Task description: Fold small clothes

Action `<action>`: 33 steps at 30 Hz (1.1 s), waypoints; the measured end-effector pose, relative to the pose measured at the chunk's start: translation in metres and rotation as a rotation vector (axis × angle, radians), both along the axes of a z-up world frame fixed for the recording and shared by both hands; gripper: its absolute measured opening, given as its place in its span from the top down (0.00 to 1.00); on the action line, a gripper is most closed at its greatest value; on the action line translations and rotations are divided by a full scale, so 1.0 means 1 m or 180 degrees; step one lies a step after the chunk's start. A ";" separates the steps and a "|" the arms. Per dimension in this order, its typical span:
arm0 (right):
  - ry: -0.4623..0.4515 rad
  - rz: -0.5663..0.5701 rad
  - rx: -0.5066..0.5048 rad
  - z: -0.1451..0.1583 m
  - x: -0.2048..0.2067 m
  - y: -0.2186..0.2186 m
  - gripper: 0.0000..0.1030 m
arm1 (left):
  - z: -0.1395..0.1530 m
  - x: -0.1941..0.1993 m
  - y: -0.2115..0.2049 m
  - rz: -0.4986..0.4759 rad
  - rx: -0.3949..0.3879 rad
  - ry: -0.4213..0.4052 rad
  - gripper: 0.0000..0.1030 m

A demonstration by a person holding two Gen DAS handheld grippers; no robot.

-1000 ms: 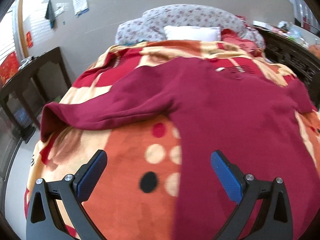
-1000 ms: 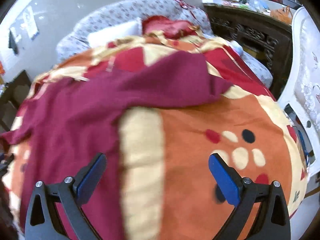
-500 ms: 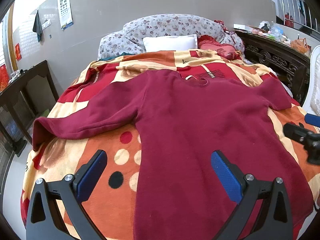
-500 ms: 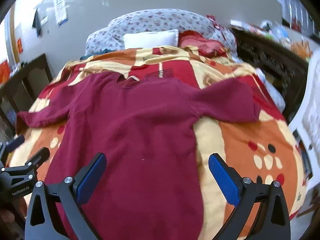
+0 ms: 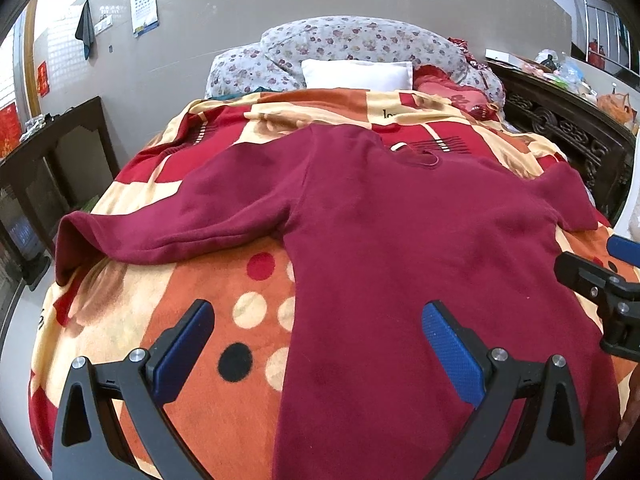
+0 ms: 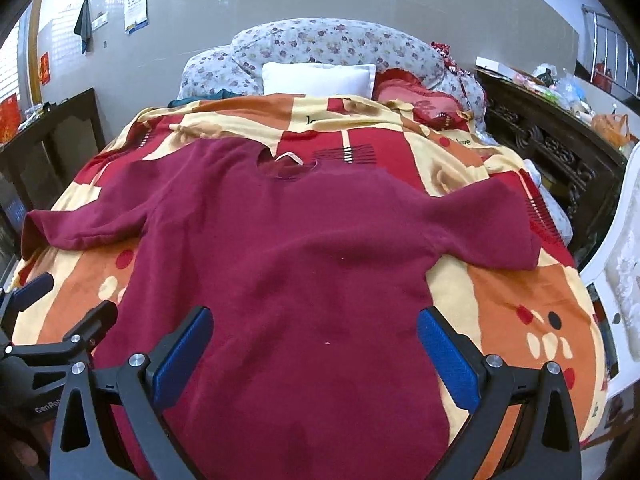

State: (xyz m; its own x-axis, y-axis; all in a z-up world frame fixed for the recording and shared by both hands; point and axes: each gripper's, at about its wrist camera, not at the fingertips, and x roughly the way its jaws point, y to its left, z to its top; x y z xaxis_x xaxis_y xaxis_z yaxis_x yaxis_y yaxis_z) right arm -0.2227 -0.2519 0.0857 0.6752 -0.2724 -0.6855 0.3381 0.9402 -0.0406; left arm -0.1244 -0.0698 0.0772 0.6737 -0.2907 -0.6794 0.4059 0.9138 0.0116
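A dark red long-sleeved top (image 5: 400, 240) (image 6: 288, 248) lies spread flat on a patterned blanket (image 5: 224, 300) (image 6: 516, 304), neck toward the pillows. Its left sleeve (image 5: 168, 228) reaches the bed's left edge; its right sleeve (image 6: 488, 224) lies out to the right. My left gripper (image 5: 318, 346) hovers open above the top's lower left side, holding nothing. Open and empty too, my right gripper (image 6: 314, 346) hangs over the top's lower middle. In the left wrist view the right gripper shows at the right edge (image 5: 608, 276), and in the right wrist view the left gripper shows at the left edge (image 6: 48, 316).
A white pillow (image 5: 356, 74) and flowered bolsters (image 6: 336, 46) sit at the head of the bed. Dark carved wooden furniture (image 6: 560, 148) stands on the right, with a white chair (image 6: 616, 272) close by. On the left stands a dark table (image 5: 48, 160).
Both grippers have pulled back and up from the bed, so the whole top now shows. The top has not moved. Both grippers stay open.
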 end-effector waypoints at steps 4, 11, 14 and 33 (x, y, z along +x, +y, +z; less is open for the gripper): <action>0.0019 -0.0024 0.0090 -0.003 0.004 -0.002 0.00 | -0.002 0.005 0.000 0.0019 -0.0028 0.0035 0.00; 0.0021 -0.0078 0.0191 -0.006 0.006 -0.008 0.00 | -0.003 0.007 -0.004 0.0012 -0.0020 0.0039 0.00; 0.0021 -0.0074 0.0210 -0.006 0.006 -0.009 0.00 | -0.004 0.008 -0.007 0.0003 -0.0002 0.0031 0.00; 0.0024 -0.0090 0.0375 -0.014 0.012 -0.018 0.00 | -0.010 0.015 -0.017 0.0008 0.0039 0.0075 0.00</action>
State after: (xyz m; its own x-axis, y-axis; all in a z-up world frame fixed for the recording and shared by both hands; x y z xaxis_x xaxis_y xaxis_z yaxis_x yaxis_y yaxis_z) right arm -0.2111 -0.2698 0.0718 0.6629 -0.2087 -0.7190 0.3648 0.9287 0.0668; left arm -0.1097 -0.0866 0.0671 0.6583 -0.2804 -0.6986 0.4038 0.9147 0.0133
